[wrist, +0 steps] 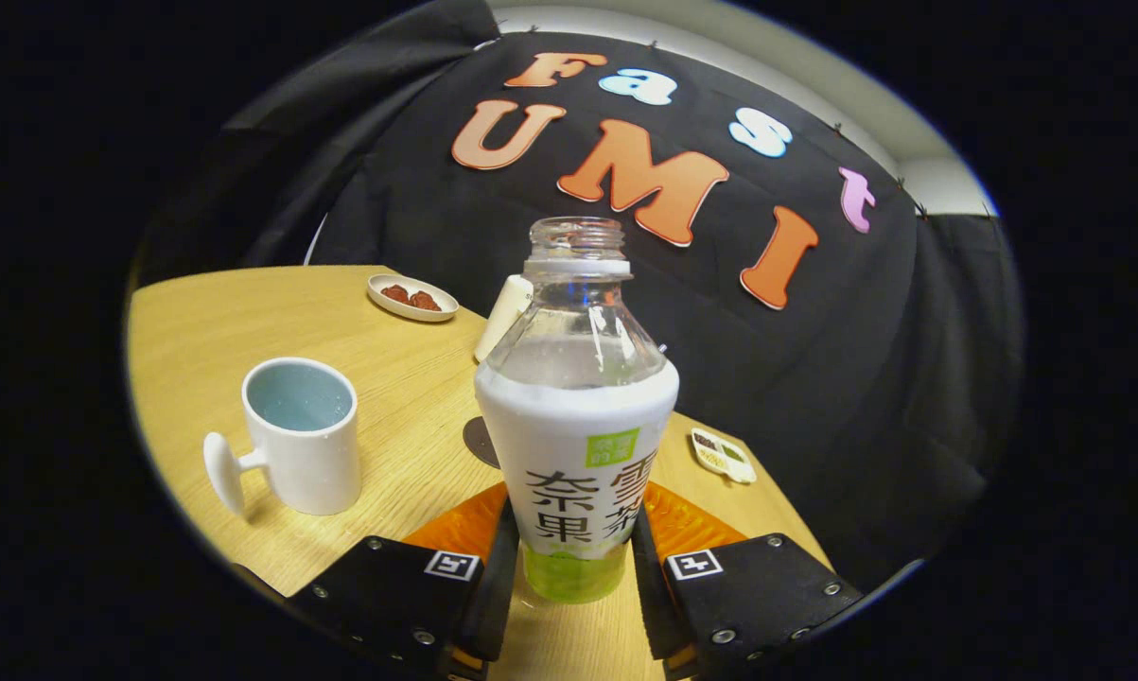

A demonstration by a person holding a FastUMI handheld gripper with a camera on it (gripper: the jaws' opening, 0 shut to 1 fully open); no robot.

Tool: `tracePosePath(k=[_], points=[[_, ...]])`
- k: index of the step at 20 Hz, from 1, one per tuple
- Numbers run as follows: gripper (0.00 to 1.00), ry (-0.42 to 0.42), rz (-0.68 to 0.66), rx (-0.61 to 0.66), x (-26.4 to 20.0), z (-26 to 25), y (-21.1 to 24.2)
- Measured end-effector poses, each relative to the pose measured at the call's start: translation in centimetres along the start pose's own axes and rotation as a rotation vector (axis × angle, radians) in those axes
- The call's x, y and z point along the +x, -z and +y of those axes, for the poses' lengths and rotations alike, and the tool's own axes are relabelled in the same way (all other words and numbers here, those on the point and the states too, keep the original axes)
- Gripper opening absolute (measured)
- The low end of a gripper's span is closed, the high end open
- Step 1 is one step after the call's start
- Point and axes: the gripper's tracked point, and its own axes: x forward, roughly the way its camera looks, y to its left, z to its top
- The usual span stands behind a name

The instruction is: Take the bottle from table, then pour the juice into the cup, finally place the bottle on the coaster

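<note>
An uncapped clear bottle (576,416) with a white label stands upright between my two fingers, and both fingers press on its lower body. My gripper (573,558) is shut on it. A little green juice shows at the bottle's bottom. A white cup (299,435) with a handle stands on the wooden table (398,378) to the left, apart from the bottle. A dark round coaster (481,442) lies on the table just behind the bottle, mostly hidden by it.
A small plate with red-brown pieces (412,297) sits at the table's far side. A white object (502,315) stands behind the bottle. A small divided dish (723,455) lies to the right near the table's edge.
</note>
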Motion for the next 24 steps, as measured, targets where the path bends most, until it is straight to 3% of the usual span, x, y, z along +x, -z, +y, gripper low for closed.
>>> tracePosePath(k=[14,18,24], points=[[0.57,0.2,-0.181,-0.701,0.3,-0.5,-4.6],[0.57,0.153,-0.181,-0.827,0.8,1.3,-3.4],[0.57,0.169,-0.192,-0.944,1.1,1.7,-3.6]])
